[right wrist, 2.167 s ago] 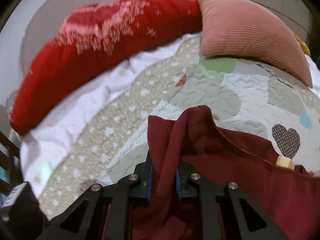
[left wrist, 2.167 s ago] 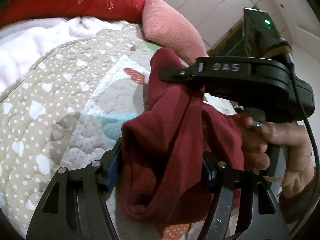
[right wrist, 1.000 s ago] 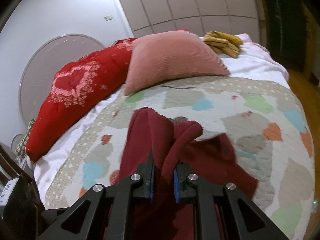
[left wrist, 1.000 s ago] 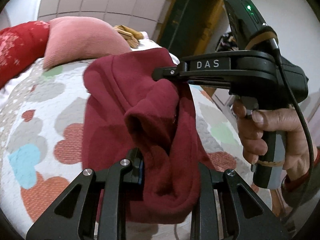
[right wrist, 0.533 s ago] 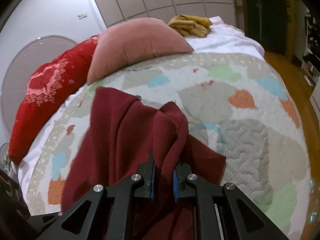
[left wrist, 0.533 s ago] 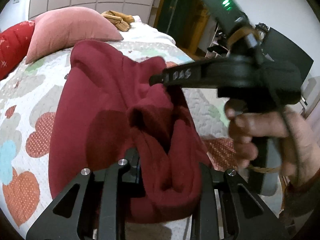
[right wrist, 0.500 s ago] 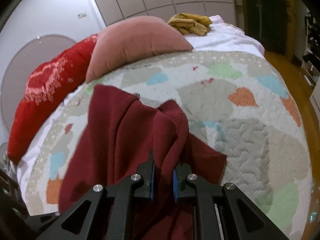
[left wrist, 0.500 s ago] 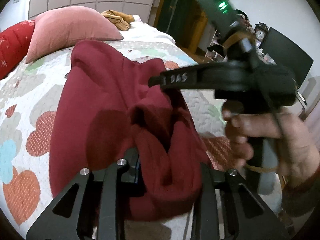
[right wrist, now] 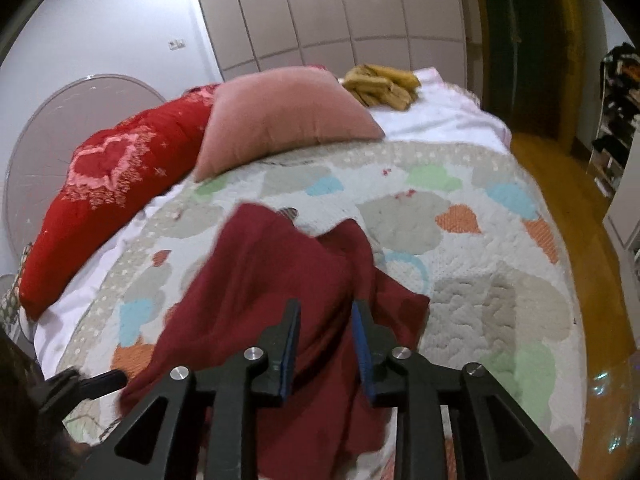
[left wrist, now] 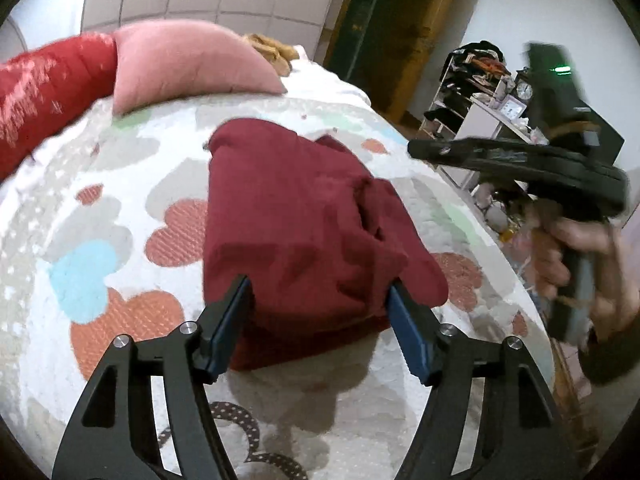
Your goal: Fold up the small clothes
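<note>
Near the heart-patterned quilt's (left wrist: 100, 208) middle lay the crumpled dark-red knit garment (left wrist: 304, 216), both left gripper (left wrist: 320, 320) and right gripper (right wrist: 326, 344) spread, gripping nothing; bunched folds risked a lopsided fold.

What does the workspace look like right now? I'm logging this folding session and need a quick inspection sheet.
Surface: heart-patterned quilt on a bed, white sheet beyond its far edge.
Job's things: dark red garment lying bunched on the quilt, held by neither gripper.
Clutter: pink pillow, red heart-print cushion, yellow cloth bundle at the head of the bed.
Grippers: left gripper open, fingers wide either side of the garment's near edge; right gripper open above the garment.
Cables: nothing seen.
Surroundings: panelled wardrobe, wooden floor, cluttered shelves.
</note>
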A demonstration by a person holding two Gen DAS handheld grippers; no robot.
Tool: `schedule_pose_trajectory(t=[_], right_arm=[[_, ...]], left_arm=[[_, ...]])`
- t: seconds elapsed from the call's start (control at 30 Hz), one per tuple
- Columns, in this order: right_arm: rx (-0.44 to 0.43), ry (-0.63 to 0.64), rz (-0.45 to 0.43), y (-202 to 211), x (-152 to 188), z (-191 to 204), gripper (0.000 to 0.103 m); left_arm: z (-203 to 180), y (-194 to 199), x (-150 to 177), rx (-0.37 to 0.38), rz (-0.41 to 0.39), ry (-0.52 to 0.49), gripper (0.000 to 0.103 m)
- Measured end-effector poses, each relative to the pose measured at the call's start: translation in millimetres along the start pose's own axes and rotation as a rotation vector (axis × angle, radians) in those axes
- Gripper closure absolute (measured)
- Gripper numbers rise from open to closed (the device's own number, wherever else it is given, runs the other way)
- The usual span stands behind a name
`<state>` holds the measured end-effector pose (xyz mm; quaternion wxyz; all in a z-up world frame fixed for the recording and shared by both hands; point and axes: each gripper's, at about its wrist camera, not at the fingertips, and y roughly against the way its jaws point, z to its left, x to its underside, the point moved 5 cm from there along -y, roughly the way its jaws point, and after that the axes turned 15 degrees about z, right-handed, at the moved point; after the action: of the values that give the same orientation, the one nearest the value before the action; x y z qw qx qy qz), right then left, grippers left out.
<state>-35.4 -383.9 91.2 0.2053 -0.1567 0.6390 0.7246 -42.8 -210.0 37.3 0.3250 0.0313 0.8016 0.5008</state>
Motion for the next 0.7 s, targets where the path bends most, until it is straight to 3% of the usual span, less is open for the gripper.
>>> schedule_pose_trajectory(t=[0.1,0.27,0.33,0.47,0.6,0.7], right_arm=[[-0.044,0.002,0.008,6.8,9.8,14.9,0.051],[-0.168,-0.086,0.136,-17.5,29.7,21.3,0.05],[-0.243,-0.16,0.165,-27.9,34.8,15.7,0.043],[-0.383,-0.299,0.154,-47.5,37.0,7.8,0.036],[-0.376,-0.331,0.17,-63.6,37.1,11.8,0.031],[-0.428,-0.369,0.162,-69.4,36.0,13.7,0.031]], left_arm=[[-10.8,-8.7,3.8,0.002,0.025,-0.021,0.035],[-24.4,-1.4,10.1,0.017,0.011,-0.079,0.035],[-24.9,0.3,14.0,0.014,0.024,-0.09,0.035],[-20.4,8.5,22.1,0.027,0.027,-0.081,0.035],[-8.7,16.7,34.0,-0.007,0.025,-0.086,0.035],[0.9,17.7,34.7,-0.038,0.018,-0.074,0.035]])
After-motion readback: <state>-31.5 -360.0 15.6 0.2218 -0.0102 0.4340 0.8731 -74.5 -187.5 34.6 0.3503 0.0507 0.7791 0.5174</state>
